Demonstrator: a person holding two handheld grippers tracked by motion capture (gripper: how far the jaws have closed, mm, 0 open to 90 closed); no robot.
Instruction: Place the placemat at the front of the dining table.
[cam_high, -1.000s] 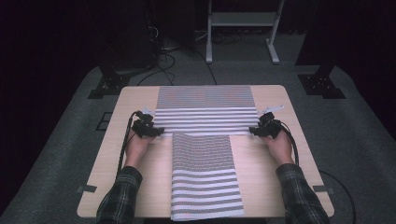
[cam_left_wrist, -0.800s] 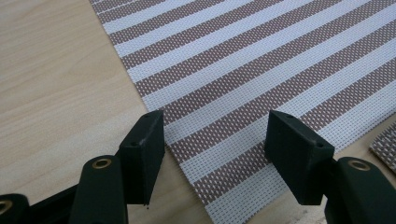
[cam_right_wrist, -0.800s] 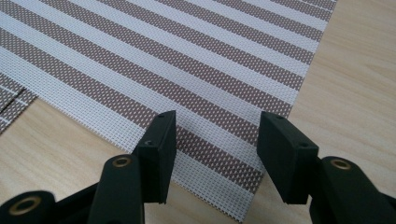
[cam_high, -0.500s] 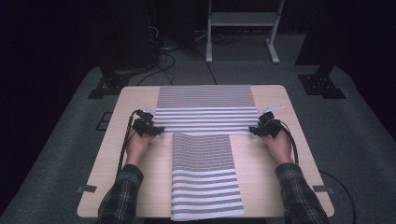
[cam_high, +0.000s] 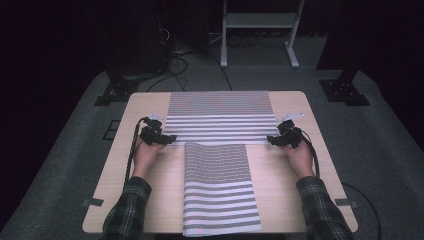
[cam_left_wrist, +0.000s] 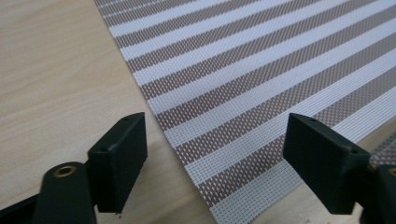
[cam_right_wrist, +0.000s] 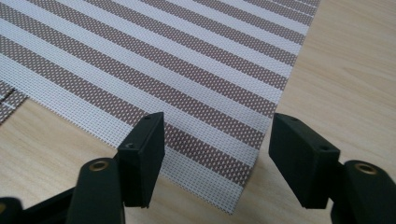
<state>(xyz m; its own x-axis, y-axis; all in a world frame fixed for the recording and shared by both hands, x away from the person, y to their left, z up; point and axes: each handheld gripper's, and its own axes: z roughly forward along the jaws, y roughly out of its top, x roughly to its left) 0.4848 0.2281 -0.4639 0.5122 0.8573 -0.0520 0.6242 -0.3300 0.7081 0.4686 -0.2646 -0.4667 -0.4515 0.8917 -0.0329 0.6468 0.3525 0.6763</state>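
Holding both grippers at the near corners of the far striped mat (cam_high: 220, 117), I have just been opening both sets of jaws, and nothing sits between the pads now. My left gripper (cam_high: 167, 139) stands spread over the mat's near left corner; in the left gripper view (cam_left_wrist: 212, 154) that corner lies flat on the table (cam_left_wrist: 56, 84) between the two black jaws, touched by neither. My right gripper (cam_high: 272, 140) is spread the same way over the near right corner, which in the right gripper view (cam_right_wrist: 210, 154) lies flat and free.

That mat lies square across the far half of the table (cam_high: 145, 107), its far band folded or lying double, as best I can tell. A second striped mat (cam_high: 220, 187) lies lengthwise in front of it, its far end touching or slightly under the first mat's near edge, its near end reaching the table's front edge.

What worries me is the withdrawal. The woven mesh looks stiff and light, so if I lift out carelessly a pad could catch the corner and drag the mat askew, spoiling its alignment with the table. If I mean to grip again, the flat corner gives the lower jaw little to get under; I might scrape the wood and push the mat away instead of pinching it. Pulling unevenly with the two hands would skew it, and any slide toward me could shove the near mat off the front edge
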